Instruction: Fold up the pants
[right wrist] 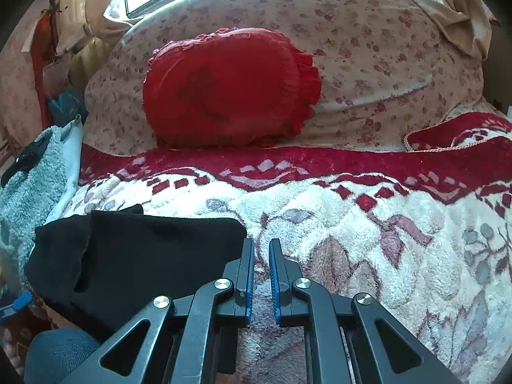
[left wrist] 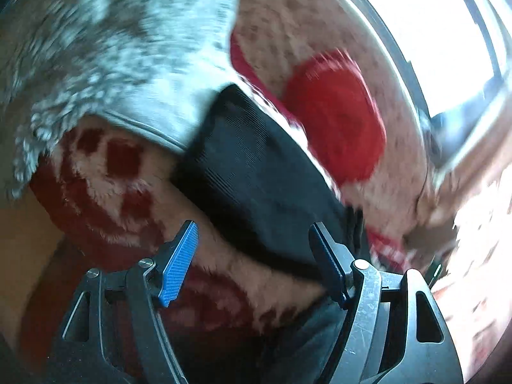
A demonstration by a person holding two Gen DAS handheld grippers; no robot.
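Note:
The black pants (right wrist: 137,256) lie folded in a compact stack on the red-and-white fleece blanket (right wrist: 352,224), just left of my right gripper (right wrist: 261,243). The right gripper's jaws stand nearly closed with a narrow gap, holding nothing, beside the stack's right edge. In the blurred, tilted left wrist view the pants (left wrist: 256,176) lie just beyond my left gripper (left wrist: 252,228), whose jaws stand wide apart and empty over the blanket (left wrist: 105,176).
A red frilled cushion (right wrist: 230,89) leans on a floral pillow (right wrist: 384,48) at the head of the bed. A light blue fluffy towel (right wrist: 32,185) lies left of the pants, also in the left wrist view (left wrist: 112,48). A window (left wrist: 432,16) is bright behind.

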